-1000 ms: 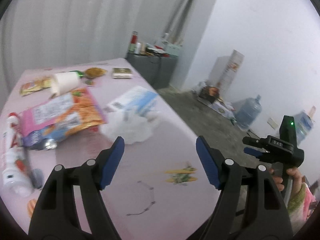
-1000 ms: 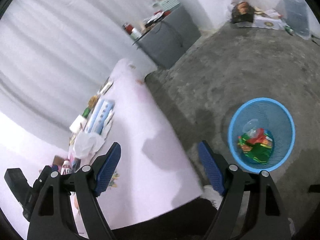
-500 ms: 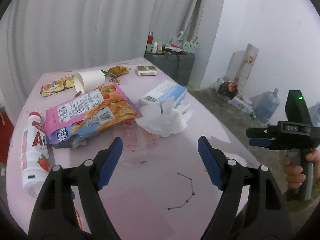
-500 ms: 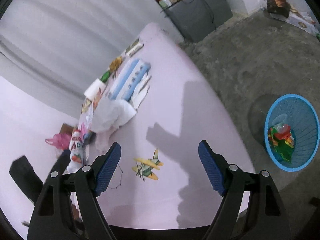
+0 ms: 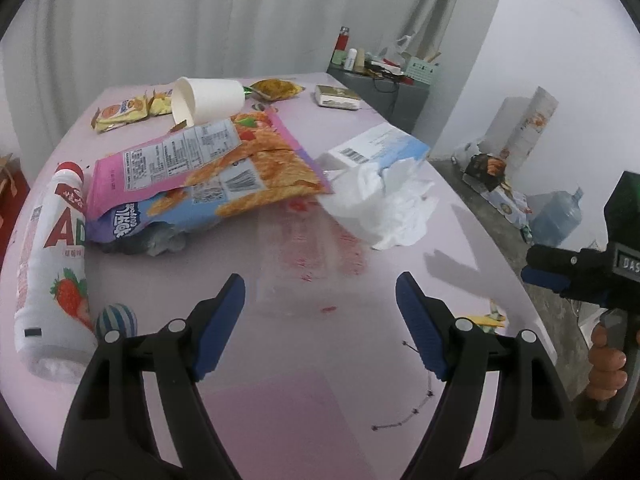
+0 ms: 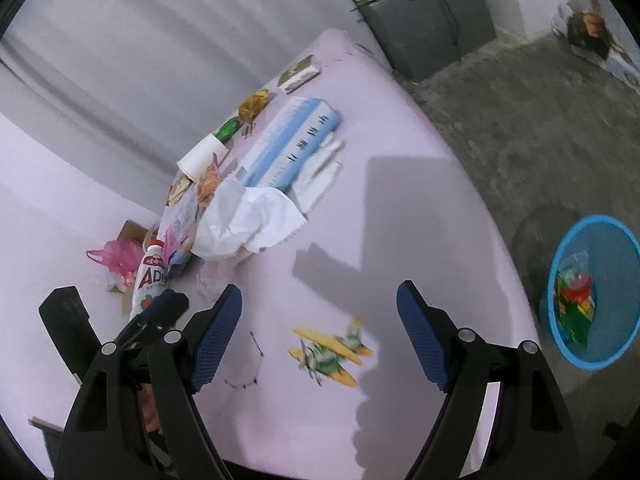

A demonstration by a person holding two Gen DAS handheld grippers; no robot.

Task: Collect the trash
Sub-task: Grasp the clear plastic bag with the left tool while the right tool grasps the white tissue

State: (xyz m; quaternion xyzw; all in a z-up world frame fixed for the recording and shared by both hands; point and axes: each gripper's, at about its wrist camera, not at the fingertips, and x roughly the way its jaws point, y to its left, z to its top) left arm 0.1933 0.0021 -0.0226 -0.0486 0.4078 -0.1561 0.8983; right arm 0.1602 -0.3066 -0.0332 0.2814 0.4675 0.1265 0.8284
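While the pink tabletop (image 5: 320,420) carries litter at its far left, the blue mesh bin (image 6: 592,300) stands on the floor right of it. Left gripper (image 5: 320,320) and right gripper (image 6: 320,328) hover spread wide, empty, near the crumpled white tissue (image 5: 384,204).

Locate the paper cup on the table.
In the left wrist view the paper cup lies on its side at the table's far end, against the top edge of the pink snack bag, right of the yellow wrappers.
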